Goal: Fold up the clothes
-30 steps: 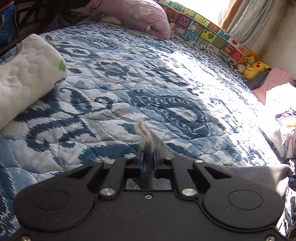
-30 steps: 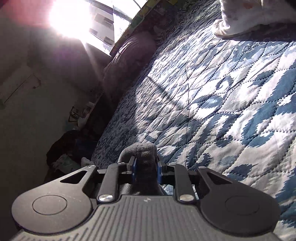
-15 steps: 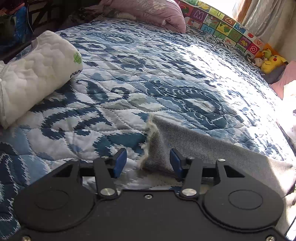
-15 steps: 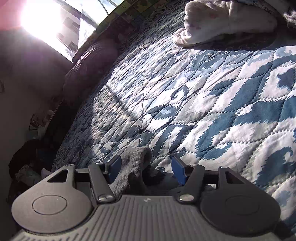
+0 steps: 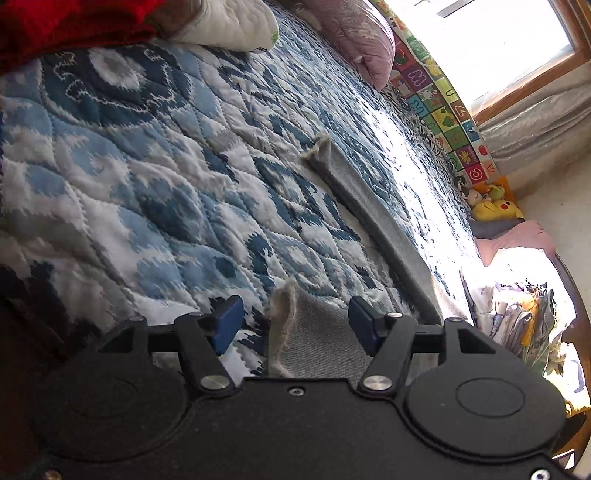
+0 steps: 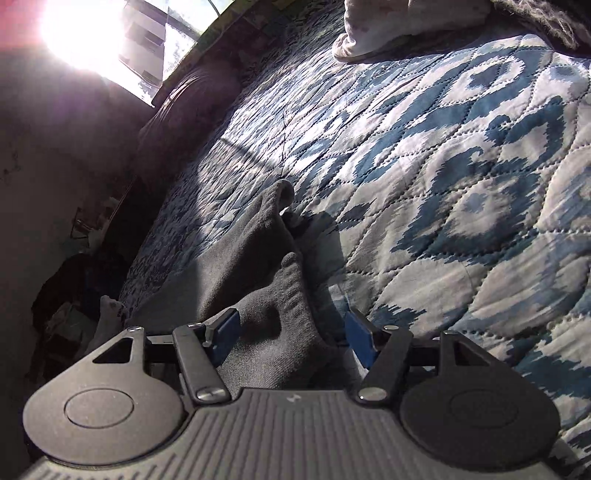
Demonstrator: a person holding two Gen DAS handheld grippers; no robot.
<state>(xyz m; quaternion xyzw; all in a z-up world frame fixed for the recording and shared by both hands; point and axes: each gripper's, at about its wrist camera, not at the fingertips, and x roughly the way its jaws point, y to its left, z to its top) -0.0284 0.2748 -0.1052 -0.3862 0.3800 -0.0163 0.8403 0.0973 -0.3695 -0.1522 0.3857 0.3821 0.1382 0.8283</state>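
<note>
A grey garment (image 5: pixel 373 221) with frayed pale hems lies flat on the blue-and-white quilt (image 5: pixel 147 177). In the left wrist view one frayed corner rests loose between the spread blue pads of my left gripper (image 5: pixel 295 328), and a second corner lies farther up the bed. In the right wrist view the same grey garment (image 6: pixel 243 266) shows dark in shadow. Its bunched corner lies slack between the wide-apart pads of my right gripper (image 6: pixel 291 332). Neither gripper pinches the cloth.
A white quilted roll (image 5: pixel 229 22) and red fabric (image 5: pixel 74 18) lie at the left wrist view's top left. A pink pillow (image 5: pixel 362 37), a patterned mat (image 5: pixel 443 107) and plush toys (image 5: pixel 491 206) line the far side. A pale bundle (image 6: pixel 399 26) lies beyond the right gripper.
Both grippers opened and released the grey garment's corners, which now lie on the quilt. Both have since drawn back and tilted, so more of the garment shows.
</note>
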